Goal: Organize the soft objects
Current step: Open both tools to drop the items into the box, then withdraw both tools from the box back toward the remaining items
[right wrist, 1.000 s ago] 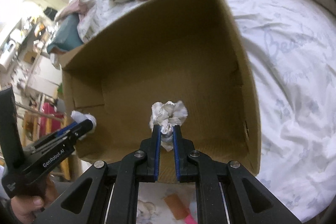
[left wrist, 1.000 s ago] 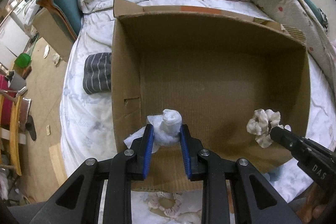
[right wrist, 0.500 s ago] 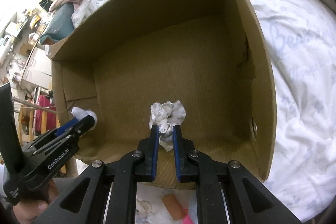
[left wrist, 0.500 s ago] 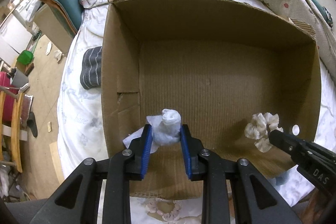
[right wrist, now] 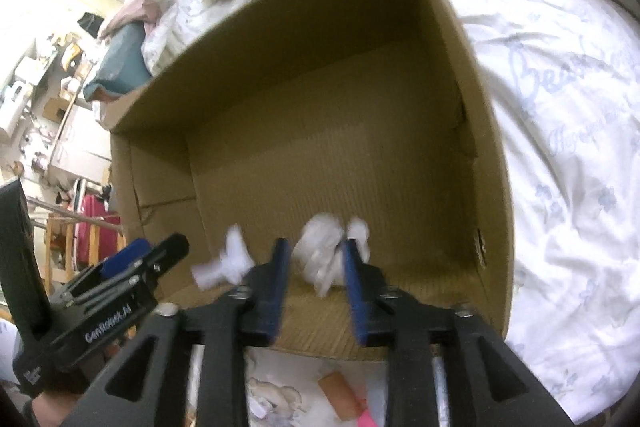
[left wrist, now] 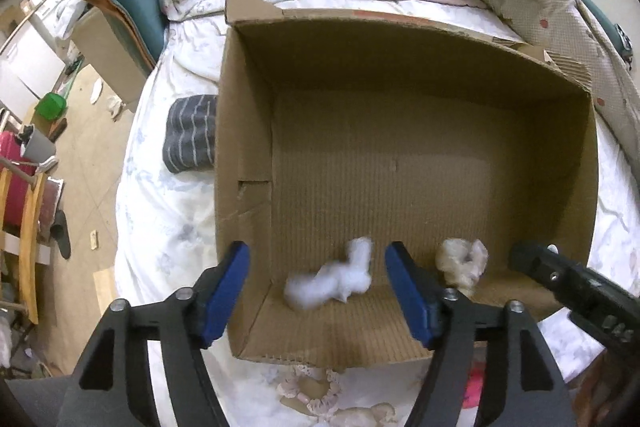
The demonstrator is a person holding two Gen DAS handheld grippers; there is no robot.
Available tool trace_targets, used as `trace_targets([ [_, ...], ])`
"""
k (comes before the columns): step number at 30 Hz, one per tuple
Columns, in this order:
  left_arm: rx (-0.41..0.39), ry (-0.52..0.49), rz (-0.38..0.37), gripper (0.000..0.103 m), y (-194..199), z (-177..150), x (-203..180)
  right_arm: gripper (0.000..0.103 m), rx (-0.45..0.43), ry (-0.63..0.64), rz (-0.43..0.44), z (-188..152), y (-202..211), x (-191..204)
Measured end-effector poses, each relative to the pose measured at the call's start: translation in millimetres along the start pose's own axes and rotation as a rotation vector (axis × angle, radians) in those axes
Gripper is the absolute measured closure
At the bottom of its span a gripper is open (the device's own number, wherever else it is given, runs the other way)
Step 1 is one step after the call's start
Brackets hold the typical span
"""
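both grippers, left gripper (left wrist: 316, 291) and right gripper (right wrist: 314, 275), are hovering with fingers spread; white sock (left wrist: 328, 277) and cream scrunchie (left wrist: 462, 263) are lying blurred in cardboard box (left wrist: 244, 131).

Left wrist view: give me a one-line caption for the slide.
Left gripper open above cardboard box; blurred white cloth and cream scrunchie lie inside, near its front wall.

White sock (left wrist: 332, 279) motion-blurred inside box (left wrist: 244, 131); cream scrunchie (right wrist: 328, 255) smeared too. Striped cloth (left wrist: 190, 135) half hidden behind box wall. Right claw (left wrist: 568, 283) cut off by frame edge.
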State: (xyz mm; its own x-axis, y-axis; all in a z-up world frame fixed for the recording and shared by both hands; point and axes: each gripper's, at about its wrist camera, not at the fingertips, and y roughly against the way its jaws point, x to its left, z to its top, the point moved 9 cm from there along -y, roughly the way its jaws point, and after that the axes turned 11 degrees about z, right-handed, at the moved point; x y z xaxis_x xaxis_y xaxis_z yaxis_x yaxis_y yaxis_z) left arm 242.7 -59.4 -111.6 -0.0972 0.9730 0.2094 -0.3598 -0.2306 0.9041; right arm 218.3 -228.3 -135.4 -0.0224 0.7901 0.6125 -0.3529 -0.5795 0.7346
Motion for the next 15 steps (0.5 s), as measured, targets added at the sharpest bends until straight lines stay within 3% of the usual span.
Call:
trace_targets([
  [1,-0.002,0.004,-0.004,0.035,2,0,1,0.020,-0.017,-0.001,0.000,2,3,0],
  [2,-0.003,0.009,-0.008,0.035,4,0,2,0.014,-0.038,-0.002,0.004,4,7,1],
  [7,-0.027,0.012,-0.006,0.035,17,1,8,0.013,-0.086,0.005,0.025,12,19,8],
  [15,-0.057,0.043,0.010,0.033,30,-2,23,0.013,-0.085,0.022,0.026,10,23,14],
])
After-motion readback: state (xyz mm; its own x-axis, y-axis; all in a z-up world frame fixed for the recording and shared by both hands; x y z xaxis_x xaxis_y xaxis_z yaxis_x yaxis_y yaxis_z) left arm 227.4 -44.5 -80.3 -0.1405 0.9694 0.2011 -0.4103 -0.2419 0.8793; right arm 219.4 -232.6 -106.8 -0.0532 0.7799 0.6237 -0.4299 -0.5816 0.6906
